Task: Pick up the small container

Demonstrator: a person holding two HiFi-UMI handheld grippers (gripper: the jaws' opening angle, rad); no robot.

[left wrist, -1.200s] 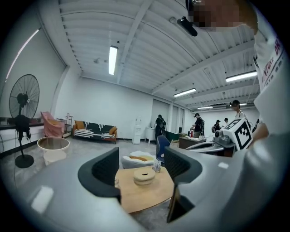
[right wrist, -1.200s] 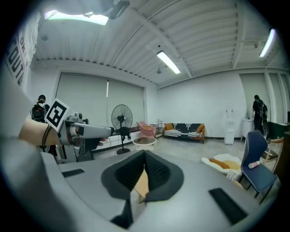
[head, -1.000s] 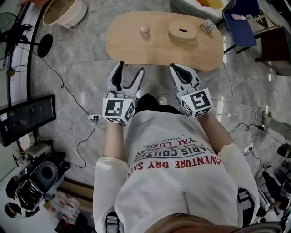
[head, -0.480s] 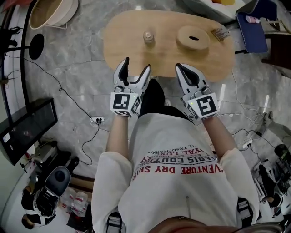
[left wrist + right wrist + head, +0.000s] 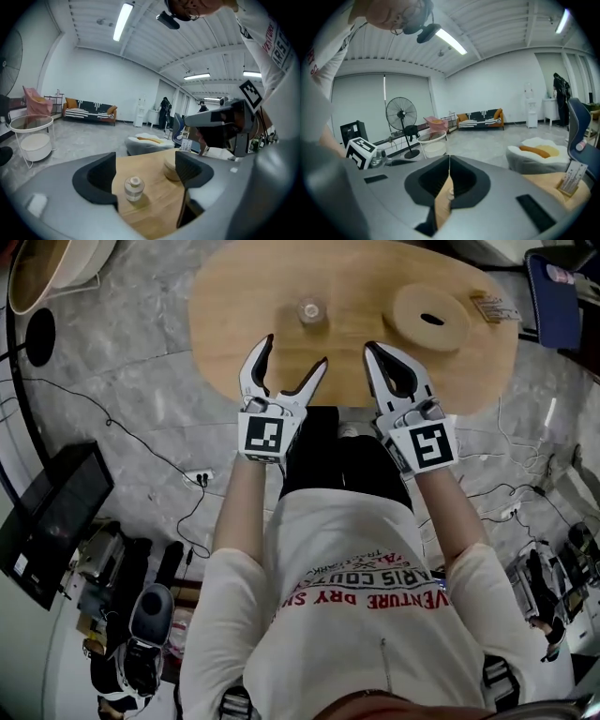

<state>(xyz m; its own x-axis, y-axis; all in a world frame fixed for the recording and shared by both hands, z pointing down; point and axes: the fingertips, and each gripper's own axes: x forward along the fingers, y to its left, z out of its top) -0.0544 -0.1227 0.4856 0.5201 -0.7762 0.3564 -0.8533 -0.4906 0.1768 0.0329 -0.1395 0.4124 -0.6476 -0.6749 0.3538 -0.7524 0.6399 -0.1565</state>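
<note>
As my left gripper [image 5: 295,352] comes forward over the near edge of the tabletop [image 5: 234,296], its jaws are opening. They stand wide apart with nothing pressed between them. A moment ago both grippers hung short of that edge, so I take the reach as under way and the grasp as not yet begun. The small container [image 5: 133,188] stands upright ahead of the jaws, framed in the gap a little toward the left jaw and clear of both pads. I judge I must carry further forward before closing. My right gripper [image 5: 448,171] holds its jaws together on nothing. Through the slit below their tips I see only a sliver of tabletop and a pale shape that may be the container. The round wooden disc [image 5: 430,319] sits ahead to the right, half hidden behind my left gripper's right jaw.
</note>
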